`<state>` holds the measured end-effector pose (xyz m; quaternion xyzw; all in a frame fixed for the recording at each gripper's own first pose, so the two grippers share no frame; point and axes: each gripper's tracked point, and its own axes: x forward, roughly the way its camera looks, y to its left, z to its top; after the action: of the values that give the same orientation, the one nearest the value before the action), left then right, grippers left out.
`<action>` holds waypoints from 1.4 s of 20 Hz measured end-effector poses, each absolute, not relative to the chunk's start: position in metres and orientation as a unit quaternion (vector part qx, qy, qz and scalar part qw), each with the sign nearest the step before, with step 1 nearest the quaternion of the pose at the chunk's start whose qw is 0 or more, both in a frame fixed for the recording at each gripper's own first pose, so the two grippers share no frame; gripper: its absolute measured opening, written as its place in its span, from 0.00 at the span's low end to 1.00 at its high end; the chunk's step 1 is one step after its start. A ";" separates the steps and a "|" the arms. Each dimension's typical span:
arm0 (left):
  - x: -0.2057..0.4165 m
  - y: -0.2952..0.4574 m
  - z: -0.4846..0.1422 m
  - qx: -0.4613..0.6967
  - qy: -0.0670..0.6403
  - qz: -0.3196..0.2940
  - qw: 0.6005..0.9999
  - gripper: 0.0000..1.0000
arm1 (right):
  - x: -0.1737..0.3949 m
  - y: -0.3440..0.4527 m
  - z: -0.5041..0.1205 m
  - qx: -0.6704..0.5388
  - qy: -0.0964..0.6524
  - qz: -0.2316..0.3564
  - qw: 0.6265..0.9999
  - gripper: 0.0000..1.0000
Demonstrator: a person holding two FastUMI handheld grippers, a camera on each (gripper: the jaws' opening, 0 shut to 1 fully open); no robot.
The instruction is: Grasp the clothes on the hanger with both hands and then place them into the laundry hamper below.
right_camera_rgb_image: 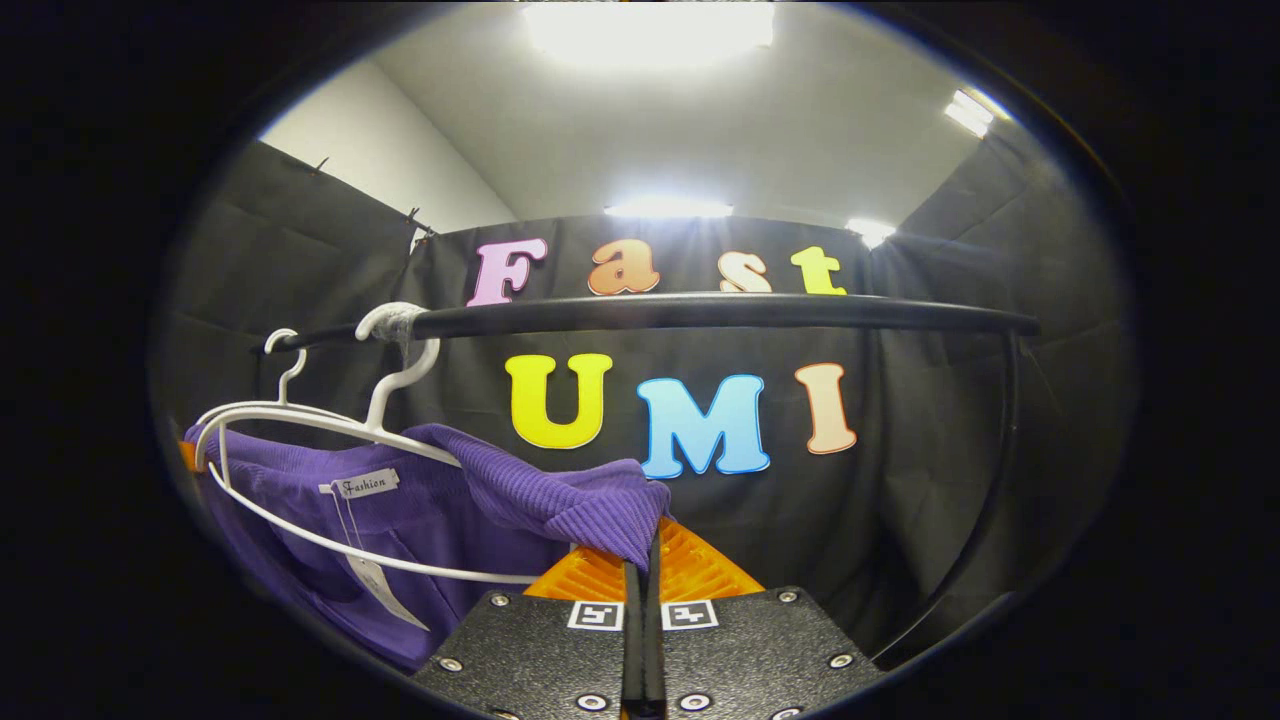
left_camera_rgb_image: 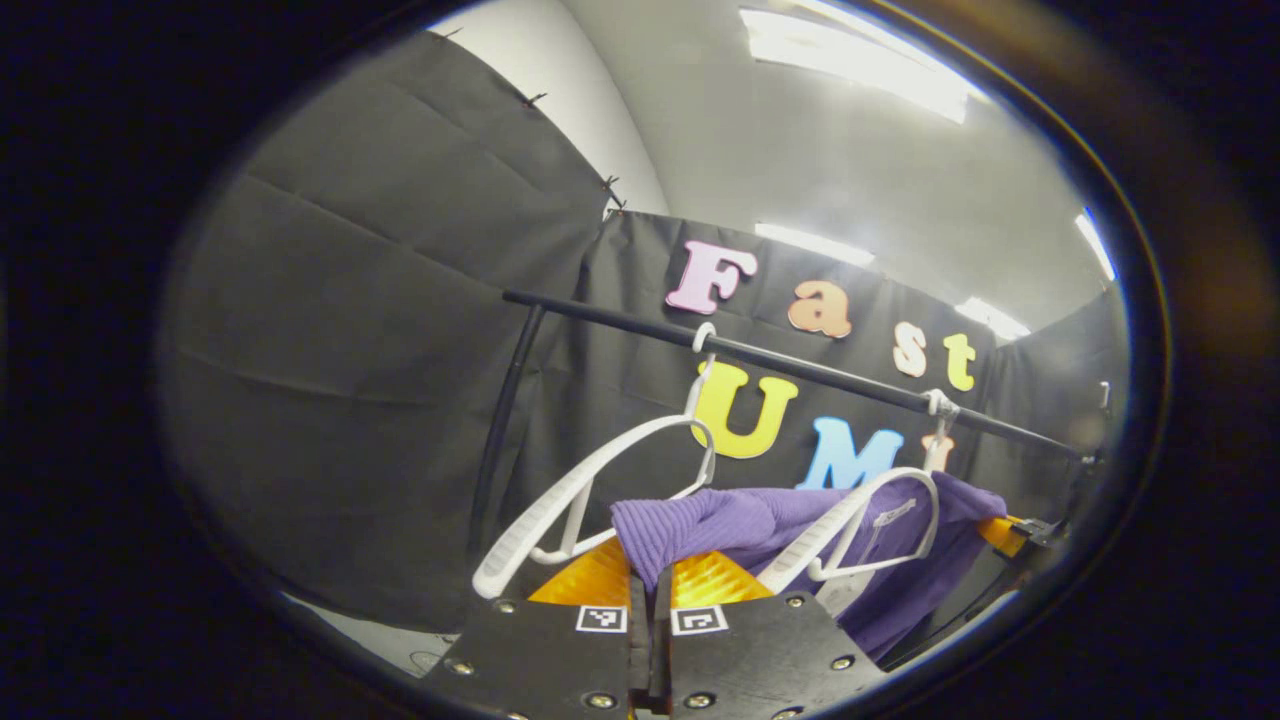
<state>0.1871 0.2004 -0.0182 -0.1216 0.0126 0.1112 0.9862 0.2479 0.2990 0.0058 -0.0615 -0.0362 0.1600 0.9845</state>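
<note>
Low in frame, both the left claw (left_camera_rgb_image: 650, 585) and right claw (right_camera_rgb_image: 640, 560) pinch the purple garment (right_camera_rgb_image: 560, 505) closed-fingered, likely to pull it off its hanger (right_camera_rgb_image: 330, 440).

L tongs (left_camera_rgb_image: 650, 585): two black textured plates w/ silver screw heads along edges, each plate carries a small b/w square marker near its inner front corner. Orange ribbed fingers (left_camera_rgb_image: 590, 578) stick out fwd from under the plates. R tongs (right_camera_rgb_image: 643, 570): same build, black grainy plates, silver screws, one b/w square marker per plate, orange ribbed fingers (right_camera_rgb_image: 700, 570) tapering to the front. Thin dark seam runs btw the plates on both.
</note>
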 end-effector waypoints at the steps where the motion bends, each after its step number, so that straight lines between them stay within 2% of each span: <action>1: 0.187 0.198 -0.019 -0.122 0.011 0.104 0.987 0.01 | 0.246 0.298 0.006 -0.064 -0.038 0.153 0.985 0.00; 7: 0.187 0.172 -0.046 -0.133 0.019 0.067 0.989 0.01 | 0.241 0.293 0.005 -0.073 -0.038 0.138 0.987 0.00; 15: 0.191 0.134 -0.060 -0.099 0.008 0.080 0.992 0.01 | 0.261 0.272 -0.004 -0.054 -0.032 0.152 0.986 0.00; 24: 0.207 0.071 -0.073 -0.094 0.019 0.114 0.989 0.01 | 0.306 0.243 -0.005 -0.040 -0.041 0.200 0.978 0.00; 28: 0.214 0.041 -0.079 -0.087 0.017 0.133 0.987 0.01 | 0.316 0.234 -0.021 -0.016 -0.022 0.240 0.970 0.00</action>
<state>0.2142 0.0406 -0.0787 -0.0866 0.0166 0.1330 0.9872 0.3161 0.2341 -0.0208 -0.0163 -0.0221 0.2405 0.9703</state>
